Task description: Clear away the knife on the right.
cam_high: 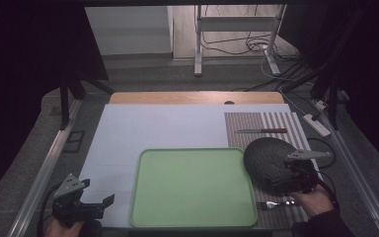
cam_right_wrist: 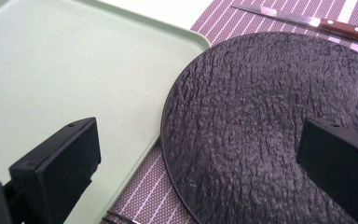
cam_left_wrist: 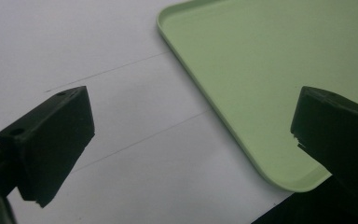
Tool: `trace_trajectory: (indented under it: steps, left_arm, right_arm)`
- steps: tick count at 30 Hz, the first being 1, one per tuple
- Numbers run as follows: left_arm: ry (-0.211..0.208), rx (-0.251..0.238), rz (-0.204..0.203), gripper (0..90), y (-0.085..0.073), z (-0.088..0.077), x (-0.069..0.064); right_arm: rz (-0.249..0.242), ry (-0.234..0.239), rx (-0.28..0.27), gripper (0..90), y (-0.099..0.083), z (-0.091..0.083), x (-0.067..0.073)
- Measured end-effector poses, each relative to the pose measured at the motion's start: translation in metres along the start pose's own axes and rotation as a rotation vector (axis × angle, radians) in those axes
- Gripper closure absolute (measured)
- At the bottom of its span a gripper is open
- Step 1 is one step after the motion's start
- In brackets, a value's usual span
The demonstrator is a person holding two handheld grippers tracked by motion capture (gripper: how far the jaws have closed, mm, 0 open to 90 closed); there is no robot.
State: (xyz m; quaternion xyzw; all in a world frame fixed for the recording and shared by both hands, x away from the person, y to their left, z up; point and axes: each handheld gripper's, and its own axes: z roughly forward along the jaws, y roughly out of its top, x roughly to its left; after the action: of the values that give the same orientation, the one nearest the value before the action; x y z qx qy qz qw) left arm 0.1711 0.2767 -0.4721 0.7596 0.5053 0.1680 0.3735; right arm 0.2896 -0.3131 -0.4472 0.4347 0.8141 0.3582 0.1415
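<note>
Left gripper (cam_high: 109,201) hangs low w/ jaws wide open beside the flat pale-green plastic tray (cam_high: 193,220), right gripper (cam_high: 296,174) also open over the round textured black plate (cam_high: 266,158).

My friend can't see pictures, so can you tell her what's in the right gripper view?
A dark, bumpy round plate sits on a striped placemat, right beside an empty light green tray. The open right claw hovers over the plate's edge, its two black jaws wide apart. A knife with a brown handle lies past the plate.
</note>
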Motion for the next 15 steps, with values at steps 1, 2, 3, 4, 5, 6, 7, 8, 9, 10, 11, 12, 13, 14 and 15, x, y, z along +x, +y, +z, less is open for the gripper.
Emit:
trace_trajectory:
  steps: [1, 2, 3, 4, 5, 6, 7, 8, 9, 10, 11, 12, 13, 14, 15]
  left_arm:
    - [0.0, 0.0, 0.0, 0.1, 0.0, 0.0, 0.0]
    - [-0.001, -0.001, -0.002, 0.1, 0.0, 0.0, 0.0]
    - [-0.001, -0.001, -0.002, 0.1, 0.0, 0.0, 0.0]
    - [-0.001, -0.001, -0.003, 0.1, 0.0, 0.0, 0.0]
    - [-0.001, -0.001, -0.003, 0.1, 0.0, 0.0, 0.0]
    - [-0.001, 0.0, -0.002, 0.1, 0.0, 0.0, 0.001]
    - [-0.001, 0.0, -0.003, 0.1, 0.0, 0.0, 0.001]
    - [0.0, 0.001, -0.003, 0.1, 0.0, 0.0, 0.001]
    - [-0.001, 0.0, -0.004, 0.1, 0.0, 0.0, 0.001]
    - [-0.001, 0.001, -0.004, 0.1, 0.0, 0.0, 0.001]
    - [-0.002, 0.001, -0.005, 0.1, 0.0, 0.0, 0.001]
    - [-0.001, 0.002, -0.005, 0.1, 0.0, 0.0, 0.001]
    - [-0.001, 0.003, -0.005, 0.1, 0.0, 0.0, 0.001]
    - [-0.002, 0.003, -0.006, 0.1, 0.0, 0.0, 0.001]
    - [-0.003, 0.003, -0.007, 0.1, 0.0, 0.0, 0.001]
  right_arm:
    - [-0.001, 0.001, 0.001, 0.0, 0.001, 0.001, -0.001]
    - [0.001, 0.001, 0.001, 0.0, 0.002, 0.001, -0.001]
    - [0.001, 0.002, 0.003, 0.0, 0.003, 0.002, -0.002]
    - [0.005, 0.0, 0.002, 0.0, 0.004, 0.003, -0.003]
    - [0.004, -0.004, 0.001, 0.0, 0.005, 0.003, -0.004]
    - [0.004, -0.006, 0.001, 0.0, 0.006, 0.004, -0.005]
    - [0.007, -0.009, 0.005, 0.0, 0.007, 0.005, -0.007]
    - [0.01, -0.011, 0.003, 0.0, 0.009, 0.006, -0.008]
    - [0.012, -0.015, 0.0, 0.0, 0.01, 0.007, -0.01]
    - [0.011, -0.014, 0.005, 0.0, 0.012, 0.008, -0.011]
    - [0.011, -0.017, 0.009, 0.0, 0.013, 0.01, -0.012]
    - [0.012, -0.021, 0.011, 0.0, 0.015, 0.011, -0.013]
    - [0.014, -0.024, 0.012, 0.0, 0.016, 0.013, -0.015]
    - [0.016, -0.026, 0.016, 0.0, 0.018, 0.014, -0.016]
    - [0.018, -0.03, 0.018, 0.0, 0.019, 0.016, -0.018]
